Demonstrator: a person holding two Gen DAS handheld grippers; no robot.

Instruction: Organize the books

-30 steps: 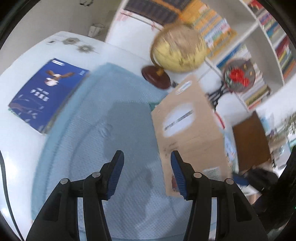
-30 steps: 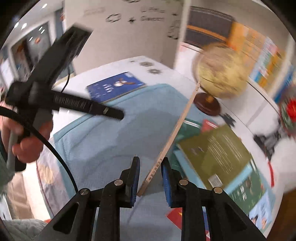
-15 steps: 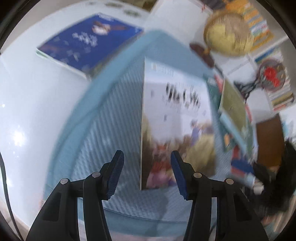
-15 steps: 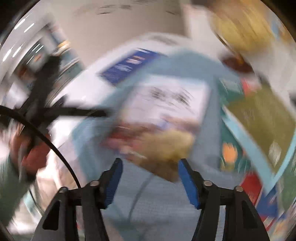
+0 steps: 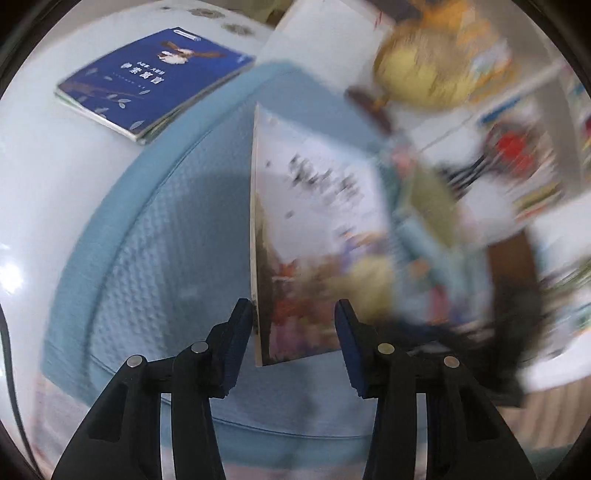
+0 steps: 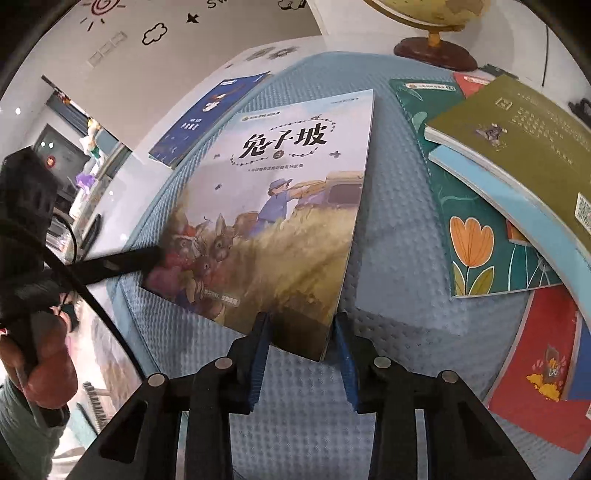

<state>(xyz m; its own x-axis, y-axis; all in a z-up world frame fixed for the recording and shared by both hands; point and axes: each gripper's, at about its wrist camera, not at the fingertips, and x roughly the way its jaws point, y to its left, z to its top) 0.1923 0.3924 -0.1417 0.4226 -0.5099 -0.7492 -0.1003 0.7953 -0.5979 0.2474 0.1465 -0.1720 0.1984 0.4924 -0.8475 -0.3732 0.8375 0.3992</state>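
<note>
One picture book [image 6: 280, 206], its cover showing rabbits in a golden field, is seen lying flat on a blue quilted mat [image 6: 399, 258] in the right wrist view, where the printing is sharp; in the left wrist view the same book [image 5: 317, 236] is smeared by blur and its right half cannot be made out. The right tongs [image 6: 301, 343] are seen closing with the book's near corner between them, though no pad is pressing on it. The left tongs [image 5: 293, 332] are likewise closing around the book's near left corner, the left pad lying just beside the spine edge; whether contact is made cannot be told. Only the right wrist view shows the left tongs from outside, reaching the book's left edge, with a hand [image 6: 40, 373] gripping the handle at the frame's edge. A dark blue book [image 5: 155, 79] is shown clearly on the white desk [image 5: 44, 166] beyond the mat. A jumbled pile to the right, with an olive book [image 6: 517, 136] over a green tulip book [image 6: 480, 236], is legible only in the right wrist view, and a globe [image 6: 432, 22] is cut off at the top.
</note>
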